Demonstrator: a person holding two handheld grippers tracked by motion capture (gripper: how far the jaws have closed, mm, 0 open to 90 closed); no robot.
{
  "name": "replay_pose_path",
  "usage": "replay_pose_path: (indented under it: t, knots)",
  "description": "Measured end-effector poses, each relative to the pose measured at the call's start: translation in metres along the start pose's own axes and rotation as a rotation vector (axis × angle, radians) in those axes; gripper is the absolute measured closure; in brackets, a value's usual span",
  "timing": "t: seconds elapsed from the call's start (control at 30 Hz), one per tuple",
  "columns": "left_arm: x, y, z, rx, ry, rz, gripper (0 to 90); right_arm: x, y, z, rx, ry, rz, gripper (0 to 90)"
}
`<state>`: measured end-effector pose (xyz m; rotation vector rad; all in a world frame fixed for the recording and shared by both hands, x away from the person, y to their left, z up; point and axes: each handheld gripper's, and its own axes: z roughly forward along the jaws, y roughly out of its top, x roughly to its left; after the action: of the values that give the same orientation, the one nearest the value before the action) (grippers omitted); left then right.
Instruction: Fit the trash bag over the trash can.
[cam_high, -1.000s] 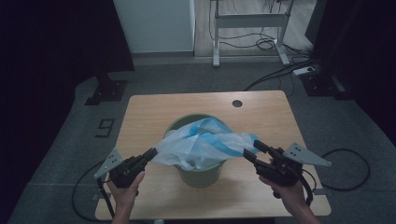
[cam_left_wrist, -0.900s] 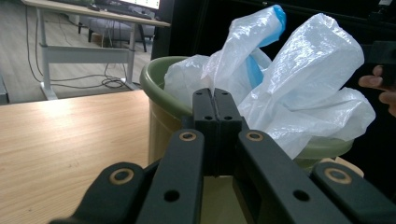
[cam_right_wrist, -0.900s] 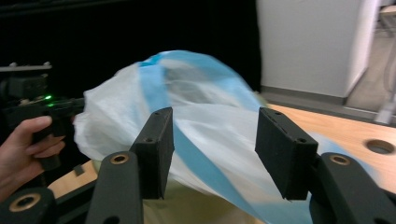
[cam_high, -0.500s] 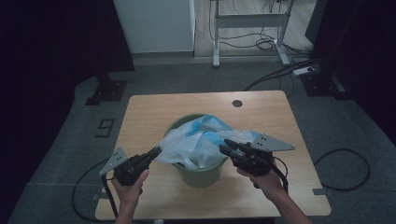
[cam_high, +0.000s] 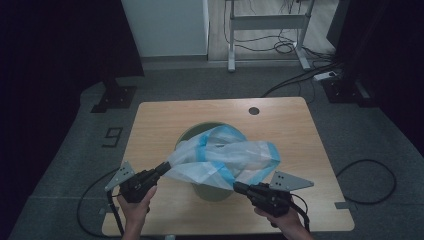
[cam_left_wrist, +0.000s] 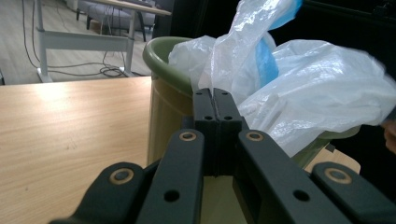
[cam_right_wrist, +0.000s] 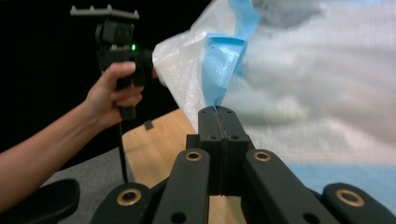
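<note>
From above I see the plastic bag (cam_high: 222, 160), translucent white with blue bands, draped over and partly inside the green bin (cam_high: 212, 187) that stands near the middle of the tabletop (cam_high: 290, 125). My left gripper (cam_high: 162, 168) sits at the bag's near-left corner, and in the left gripper view its jaws are pressed together with the film bunched right at their tips (cam_left_wrist: 215, 95), so I read that as a pinch on the bag. My right gripper (cam_high: 237, 187) is at the bag's near edge on the other side, low beside the bin; its jaws have just been closing, and in the right gripper view they meet around a blue fold of the bag (cam_right_wrist: 219, 65) that runs down into the seam between them. I take that as a hold, though the film there is thin and the picture behind it blurred, so how much of it is caught I can't quite say. Between the two grippers the bag is spread out above the bin's mouth, its far side sagging across the rim (cam_left_wrist: 161, 60). The same view shows my left hand (cam_right_wrist: 112, 95) wrapped around the other gripper's handle.
</note>
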<state>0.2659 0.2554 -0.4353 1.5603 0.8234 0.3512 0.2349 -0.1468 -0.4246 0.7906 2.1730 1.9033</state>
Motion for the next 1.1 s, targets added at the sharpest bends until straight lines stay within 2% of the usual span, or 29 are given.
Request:
replay_pose_path:
  t: [0.2,0.47,0.63,0.83,0.87,0.9,1.0,1.03,1.1]
  knots:
    - [0.002,-0.004,0.001,0.030,-0.003,-0.002,90.0,-0.004,-0.018,0.004,0.033,0.006,0.028,89.2]
    - [0.006,-0.012,0.002,0.072,-0.001,-0.016,90.0,-0.003,-0.030,0.014,0.088,0.000,0.009,89.2]
    - [0.008,-0.013,0.004,0.090,-0.002,-0.027,90.0,-0.011,-0.037,0.019,0.127,-0.035,0.020,89.2]
    - [0.007,-0.012,0.003,0.090,-0.003,-0.026,89.9,-0.021,-0.044,0.023,0.171,-0.077,0.039,89.1]
    - [0.006,-0.011,0.002,0.090,0.001,-0.024,88.3,-0.022,-0.044,0.023,0.172,-0.082,0.045,89.1]
    - [0.006,-0.010,0.002,0.090,0.007,-0.025,81.6,-0.023,-0.044,0.023,0.171,-0.085,0.048,89.1]
    - [0.001,-0.002,-0.006,0.040,0.044,-0.018,63.1,-0.025,-0.042,0.021,0.165,-0.091,0.049,89.1]
    - [0.000,0.002,-0.009,0.019,0.029,-0.030,56.4,-0.025,-0.041,0.020,0.162,-0.091,0.049,89.1]
    - [-0.001,0.012,-0.012,0.009,0.023,-0.019,51.1,-0.025,-0.040,0.020,0.163,-0.091,0.048,89.1]
